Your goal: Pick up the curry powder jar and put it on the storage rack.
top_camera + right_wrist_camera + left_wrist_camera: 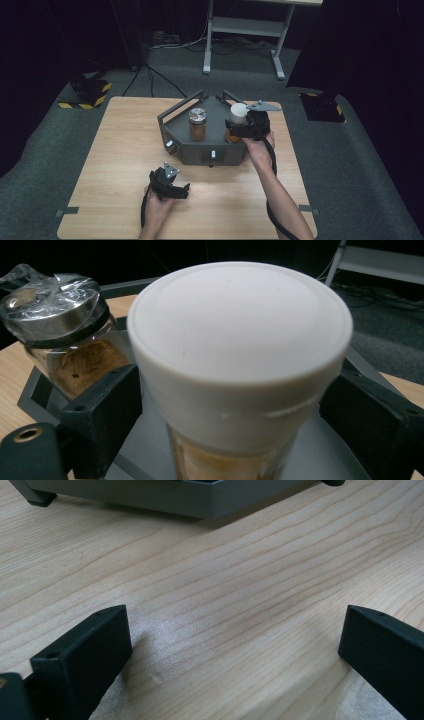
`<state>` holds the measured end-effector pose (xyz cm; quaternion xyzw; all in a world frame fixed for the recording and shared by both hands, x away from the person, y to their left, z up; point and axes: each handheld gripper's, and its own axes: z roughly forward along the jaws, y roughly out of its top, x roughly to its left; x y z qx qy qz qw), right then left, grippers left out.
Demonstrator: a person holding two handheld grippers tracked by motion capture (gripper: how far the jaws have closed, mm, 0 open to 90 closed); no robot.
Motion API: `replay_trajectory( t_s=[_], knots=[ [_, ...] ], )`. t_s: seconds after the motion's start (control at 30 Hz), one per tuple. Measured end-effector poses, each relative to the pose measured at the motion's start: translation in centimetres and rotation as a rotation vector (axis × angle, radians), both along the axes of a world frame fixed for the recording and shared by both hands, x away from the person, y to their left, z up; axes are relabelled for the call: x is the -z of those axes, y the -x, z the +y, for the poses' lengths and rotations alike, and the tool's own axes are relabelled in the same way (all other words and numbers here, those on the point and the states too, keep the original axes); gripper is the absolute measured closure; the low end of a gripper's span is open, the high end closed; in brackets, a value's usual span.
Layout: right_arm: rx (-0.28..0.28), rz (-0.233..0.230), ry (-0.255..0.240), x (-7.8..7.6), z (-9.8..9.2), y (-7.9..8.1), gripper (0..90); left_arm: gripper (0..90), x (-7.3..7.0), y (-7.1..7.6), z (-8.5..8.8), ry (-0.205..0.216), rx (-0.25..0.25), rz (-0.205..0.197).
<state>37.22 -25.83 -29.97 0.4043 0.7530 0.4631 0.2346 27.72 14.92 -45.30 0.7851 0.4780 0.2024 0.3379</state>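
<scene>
The white-lidded jar (pixel 237 121) stands upright on the grey tray (pixel 185 146), in the tray's right-hand part as seen from the high view. Its cap is plain white and domed; amber-brown contents show through the glass below the cap in the right gripper view. The right gripper (pixel 243 126) is positioned at this jar, approaching from the tray's near right side. In the right gripper view the two black jaws stand on either side of the jar just below the cap, spread wide. The left jaw sits close against the glass and the right jaw stands slightly off it. The pads do not appear to press on the jar, though contact on the left side cannot be ruled out.

On the same tray, left of the white-lidded jar, stands the steel-lidded jar (pixel 197 123). It is upright, holds brown powder, and has crinkled clear film over its metal lid. The two jars stand apart, not touching.

The tray rests on the wooden table (pixel 110 150), toward the far centre of the top. It has raised rails along its far edges and small knobs on its front face.

The left gripper (pixel 181 190) is held low over the table, well in front of the tray's near left corner. Its jaws are spread wide with only bare wood between them; it holds nothing.
</scene>
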Motion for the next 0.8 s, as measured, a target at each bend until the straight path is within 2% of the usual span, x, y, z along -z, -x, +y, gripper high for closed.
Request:
replay_trajectory(
  t_s=[0.4,0.63,0.8],
  knots=[
    [-0.012,-0.018,0.005,1.3,-1.9,1.9,8.8,0.6,0.0,0.0,0.0,-0.001,0.001,0.000],
    [-0.001,-0.030,0.002,2.1,-3.5,3.4,8.8,0.6,0.0,0.0,0.0,-0.001,0.001,0.000],
    [0.016,-0.017,-0.016,3.2,-4.9,4.4,8.8,0.5,0.0,0.0,0.0,-0.001,0.001,0.000]
  ],
)
